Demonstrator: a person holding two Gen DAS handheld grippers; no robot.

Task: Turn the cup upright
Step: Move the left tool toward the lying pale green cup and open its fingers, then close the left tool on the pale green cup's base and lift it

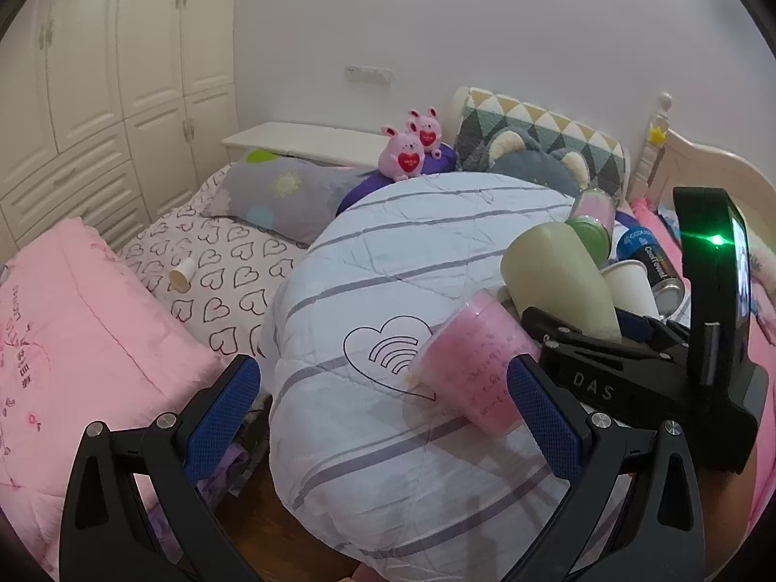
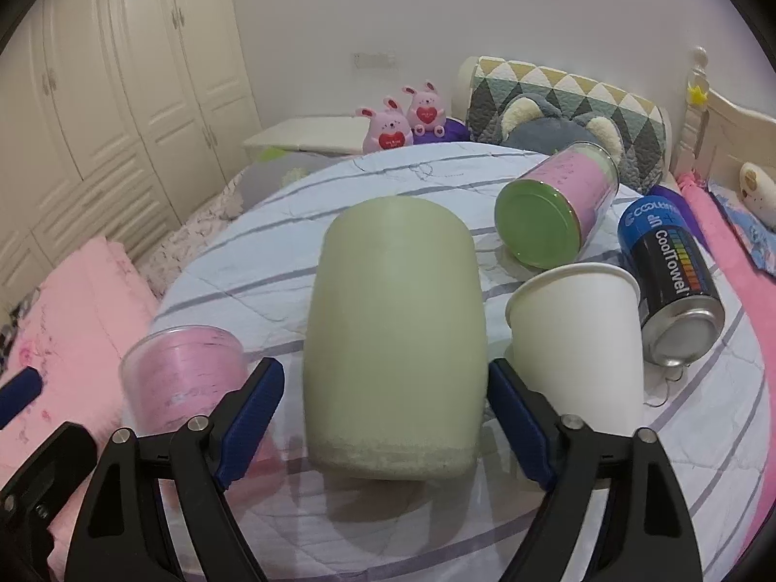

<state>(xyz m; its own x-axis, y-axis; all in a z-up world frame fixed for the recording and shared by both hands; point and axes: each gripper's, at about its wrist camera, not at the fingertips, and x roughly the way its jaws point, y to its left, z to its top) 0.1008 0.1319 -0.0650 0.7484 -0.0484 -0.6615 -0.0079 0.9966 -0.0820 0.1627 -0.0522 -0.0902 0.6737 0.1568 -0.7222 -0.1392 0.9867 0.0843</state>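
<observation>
The pale green cup (image 2: 395,339) stands mouth-down on the striped quilt (image 2: 271,262) of the bed, dead ahead at 12 o'clock in the right wrist view. The right tongs (image 2: 386,424) are spread, one blue pad on each side of the cup's lower wall; whether the pads touch it cannot be told. Judging by the task, the step in hand is the grasp before the turn.

To do it well, the right tongs should close squarely across the widest part of the wall, low enough to hold but clear of the quilt, then lift before rotating so the rim does not drag in the soft bedding. The neighbours are close: a white paper cup (image 2: 577,339) at 3 o'clock, just beside the right pad, and a pink translucent cup (image 2: 182,378) at 9 o'clock. The turn should go away from both.

The left tongs (image 1: 383,417) are spread and hold nothing; the pink translucent cup, seen tilted there, lies just beside their right pad.
</observation>
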